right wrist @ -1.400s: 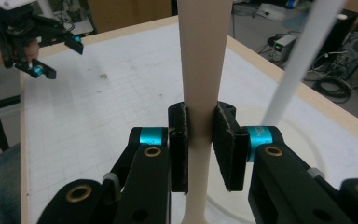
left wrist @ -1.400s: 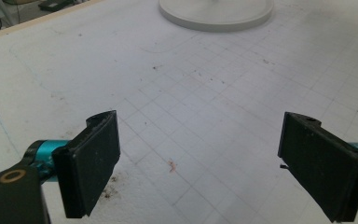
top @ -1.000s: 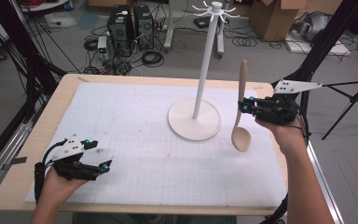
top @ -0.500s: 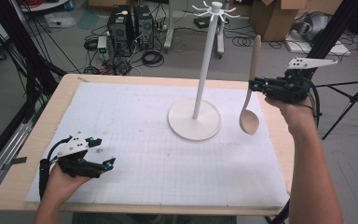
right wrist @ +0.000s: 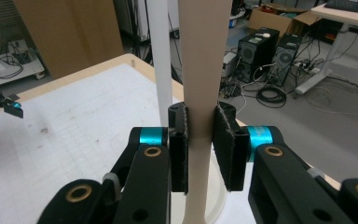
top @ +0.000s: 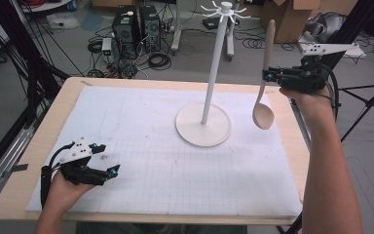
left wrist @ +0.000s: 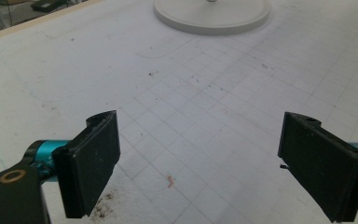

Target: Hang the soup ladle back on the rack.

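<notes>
A pale wooden tabletop [top: 39, 141] carries a white gridded mat [top: 175, 165] that covers most of it. A white stand [top: 203, 124] sits on the mat right of centre, its round base flat and its pole upright. The left tool [top: 108, 173] rests near the mat's front left corner.

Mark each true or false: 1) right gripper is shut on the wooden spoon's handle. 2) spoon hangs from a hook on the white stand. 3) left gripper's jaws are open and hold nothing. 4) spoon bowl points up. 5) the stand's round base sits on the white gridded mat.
1) True: the right gripper clamps the handle of the pale wooden spoon.
2) False: the spoon is held in the air beside the tall white hook stand, apart from its hooks.
3) True: the left gripper has its jaws wide apart over the white gridded mat.
4) False: the bowl hangs down, handle up.
5) True: the round white base rests on the mat.
</notes>
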`<state>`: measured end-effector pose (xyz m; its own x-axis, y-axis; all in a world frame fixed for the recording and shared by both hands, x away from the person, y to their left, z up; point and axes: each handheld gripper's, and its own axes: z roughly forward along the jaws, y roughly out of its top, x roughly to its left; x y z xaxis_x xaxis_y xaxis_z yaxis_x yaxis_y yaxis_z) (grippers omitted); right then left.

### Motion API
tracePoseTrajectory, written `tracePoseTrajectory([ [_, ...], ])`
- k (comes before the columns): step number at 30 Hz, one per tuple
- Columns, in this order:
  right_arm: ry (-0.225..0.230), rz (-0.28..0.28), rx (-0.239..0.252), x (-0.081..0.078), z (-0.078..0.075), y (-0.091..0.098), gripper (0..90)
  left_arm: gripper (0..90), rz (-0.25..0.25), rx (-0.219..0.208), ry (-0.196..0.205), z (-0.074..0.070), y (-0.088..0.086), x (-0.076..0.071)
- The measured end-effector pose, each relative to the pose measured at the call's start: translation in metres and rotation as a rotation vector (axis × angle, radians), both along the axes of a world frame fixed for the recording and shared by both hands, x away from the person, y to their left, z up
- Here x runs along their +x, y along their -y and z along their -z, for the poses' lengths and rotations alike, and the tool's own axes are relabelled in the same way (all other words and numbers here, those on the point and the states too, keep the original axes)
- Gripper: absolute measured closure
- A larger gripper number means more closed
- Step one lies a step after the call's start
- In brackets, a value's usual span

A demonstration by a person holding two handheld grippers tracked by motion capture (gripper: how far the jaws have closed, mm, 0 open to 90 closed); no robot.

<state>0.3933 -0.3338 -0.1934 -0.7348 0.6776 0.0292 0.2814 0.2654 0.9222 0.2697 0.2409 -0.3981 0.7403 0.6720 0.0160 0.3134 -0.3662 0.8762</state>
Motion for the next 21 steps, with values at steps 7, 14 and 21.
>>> tracePoseTrajectory([
  [7,0.0,-0.003,-0.022,0.008,-0.016,-0.01,76.6,13.2,-0.002,0.0,-0.003,0.001,0.0,0.001],
  [14,-0.004,-0.011,-0.037,0.013,-0.02,-0.016,76.6,13.1,-0.002,0.0,0.001,0.0,-0.001,0.0],
  [21,-0.013,-0.02,-0.052,0.017,-0.018,-0.021,76.6,13.2,-0.003,0.001,0.007,-0.002,-0.001,0.0],
])
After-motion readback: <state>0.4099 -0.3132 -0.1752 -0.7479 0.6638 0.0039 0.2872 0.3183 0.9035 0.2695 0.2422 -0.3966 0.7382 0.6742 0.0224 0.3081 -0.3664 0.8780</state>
